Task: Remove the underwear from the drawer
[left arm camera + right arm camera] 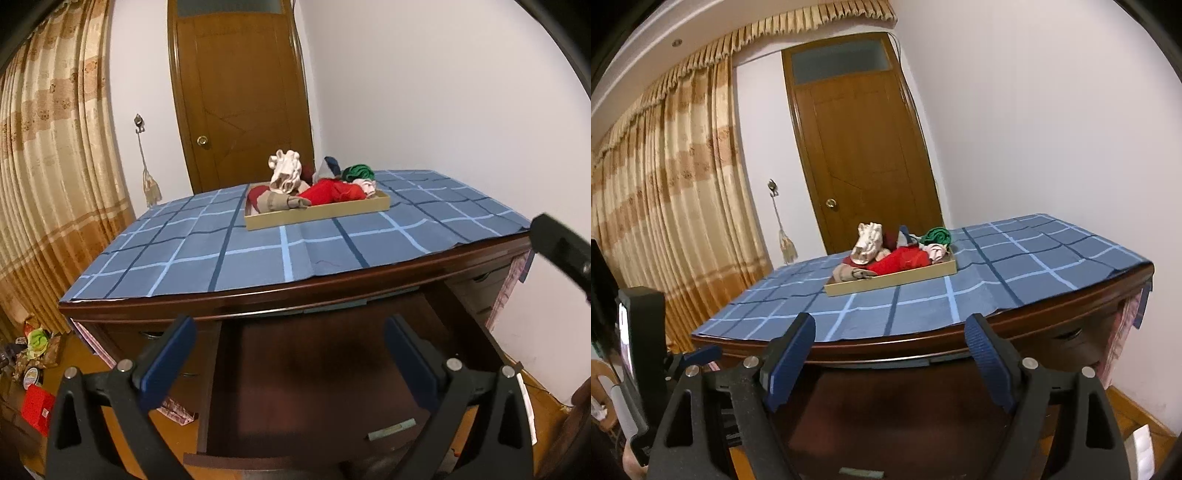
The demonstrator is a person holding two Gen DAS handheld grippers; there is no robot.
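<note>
Two grippers face a dark wood desk point(332, 284) w/ a blue checked cloth point(258, 243). Open drawer point(314, 387) below looks bare, so the removal step seems done. Tan tray point(317, 216) mid-desk holds the underwear pile point(325, 190). Left gripper point(291, 365) & right gripper point(888, 363): fingers wide, nothing between.

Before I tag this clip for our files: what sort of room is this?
Probably a bedroom at home: a wooden door, long curtains, and a dark wooden desk with an open drawer and a tray of clothes on top.
</note>
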